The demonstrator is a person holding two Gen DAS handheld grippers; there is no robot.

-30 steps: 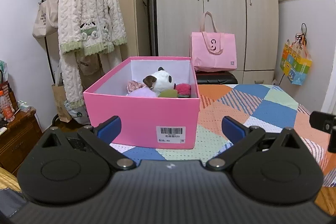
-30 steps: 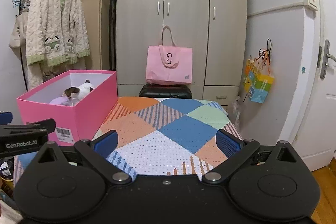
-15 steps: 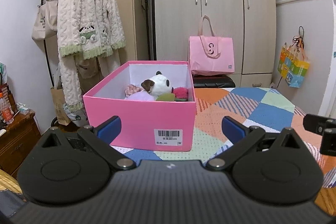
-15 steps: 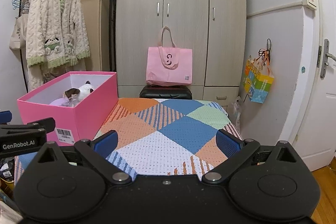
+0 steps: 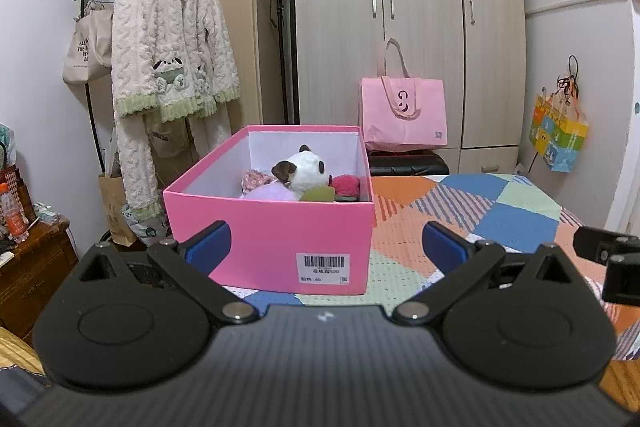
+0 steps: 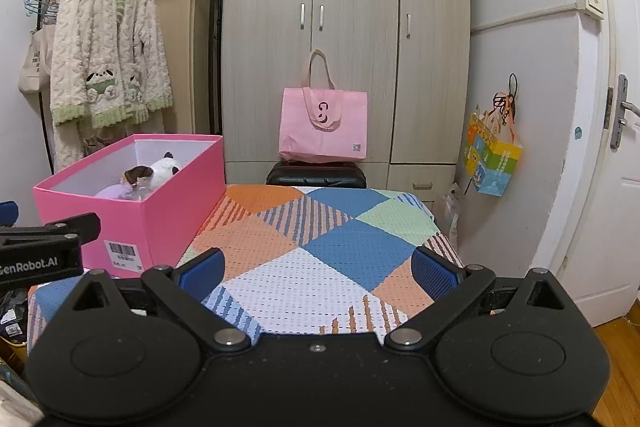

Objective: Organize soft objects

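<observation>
Left wrist view: the left gripper [image 5: 326, 243] hangs with its jaws wide and nothing between them, facing the pink box [image 5: 272, 239] that stands on the patchwork-covered table [image 5: 500, 211]. Inside the box lie the soft things — a panda plush [image 5: 306, 173], a lilac piece [image 5: 266, 193], a floral piece [image 5: 256, 179], a green piece [image 5: 318, 194] and a red one [image 5: 346, 183]. Right wrist view: the right gripper [image 6: 316, 267] is likewise wide and empty, over bare cloth well right of the box [image 6: 160, 211]; no loose soft item shows on the cloth. Judged step — the gathering seems finished or nearly so, both grippers standing off. A next move would call either for finding a remaining item outside these views or for tidying the contents, reaching in over the rim without nudging the light box.
</observation>
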